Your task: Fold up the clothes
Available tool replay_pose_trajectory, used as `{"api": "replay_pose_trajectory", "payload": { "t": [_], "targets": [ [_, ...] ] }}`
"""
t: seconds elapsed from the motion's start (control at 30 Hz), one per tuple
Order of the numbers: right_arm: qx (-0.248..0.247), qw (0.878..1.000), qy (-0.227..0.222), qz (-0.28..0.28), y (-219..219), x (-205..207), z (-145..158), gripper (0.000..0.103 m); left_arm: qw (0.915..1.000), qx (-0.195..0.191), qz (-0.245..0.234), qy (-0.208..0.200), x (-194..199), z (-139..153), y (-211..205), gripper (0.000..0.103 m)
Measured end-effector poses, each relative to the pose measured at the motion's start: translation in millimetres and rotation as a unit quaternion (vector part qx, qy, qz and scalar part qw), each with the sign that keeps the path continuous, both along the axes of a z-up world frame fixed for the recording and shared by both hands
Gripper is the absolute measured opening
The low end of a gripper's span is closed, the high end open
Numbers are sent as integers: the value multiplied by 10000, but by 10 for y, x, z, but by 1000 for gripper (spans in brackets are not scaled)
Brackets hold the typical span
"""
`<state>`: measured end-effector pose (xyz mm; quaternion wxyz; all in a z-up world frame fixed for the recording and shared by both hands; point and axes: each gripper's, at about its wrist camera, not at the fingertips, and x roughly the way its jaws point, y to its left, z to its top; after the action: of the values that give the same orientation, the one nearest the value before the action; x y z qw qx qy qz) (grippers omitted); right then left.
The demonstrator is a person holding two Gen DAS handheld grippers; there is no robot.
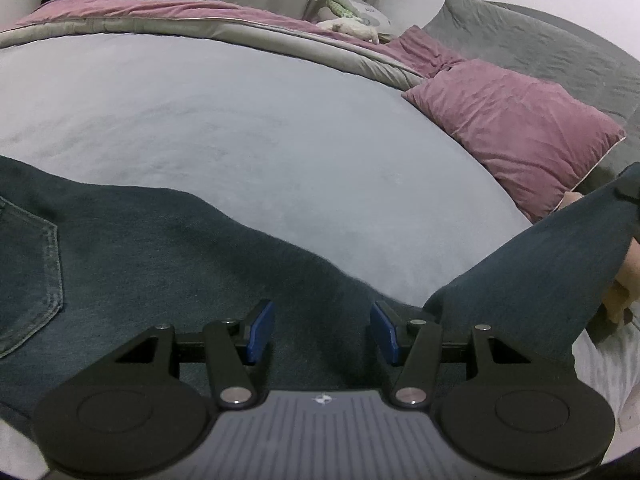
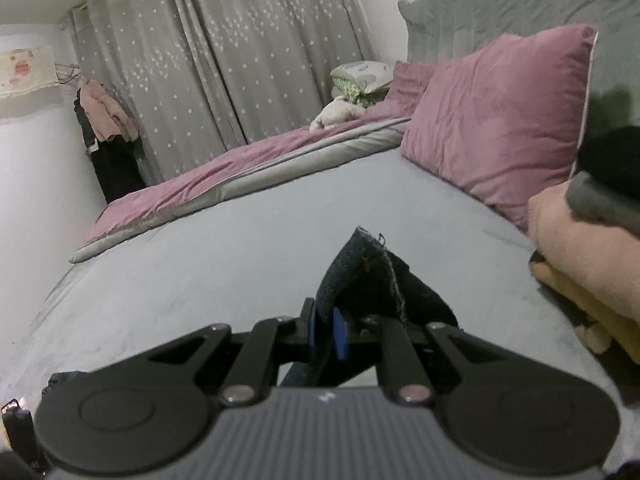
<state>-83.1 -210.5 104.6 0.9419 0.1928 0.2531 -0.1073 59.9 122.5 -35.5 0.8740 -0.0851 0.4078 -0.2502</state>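
A wide pale grey bedsheet (image 1: 224, 128) filled the middle of both views, with a folded mauve and grey quilt (image 1: 168, 16) along its far edge at the top of the left wrist frame. Grey star-printed curtains (image 2: 224, 56) hung across the upper centre of the right wrist frame, and a grey padded headboard (image 2: 520, 4) rose in its upper right. A large mauve velvet pillow (image 2: 496, 120) leaned against that headboard at right centre. The dark blue denim jeans (image 1: 168, 264) lay spread over the sheet across the lower left of the left wrist frame, a stitched back pocket (image 1: 28, 276) at the left edge, while 1 leg rose toward the right edge. The left gripper (image 1: 322, 330) hovered low over the denim with its 2 blue pads wide apart, holding nothing. The right gripper (image 2: 327, 332) had its pads pressed together on a frayed hem of the jeans, lower centre of its frame.
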Motion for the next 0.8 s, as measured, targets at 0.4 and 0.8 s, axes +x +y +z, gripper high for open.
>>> {"api": "replay_pose_trajectory", "payload": {
  "t": [0.4,0.8],
  "targets": [
    [508,9915,1063,-545,-272,-830,-732,10,9965,580,-113,589,20,-180,2,52],
    [666,9689,2327,-516,-258,-910,-1561,11,9939,875,-214,633,-67,-217,67,52]
  ]
}}
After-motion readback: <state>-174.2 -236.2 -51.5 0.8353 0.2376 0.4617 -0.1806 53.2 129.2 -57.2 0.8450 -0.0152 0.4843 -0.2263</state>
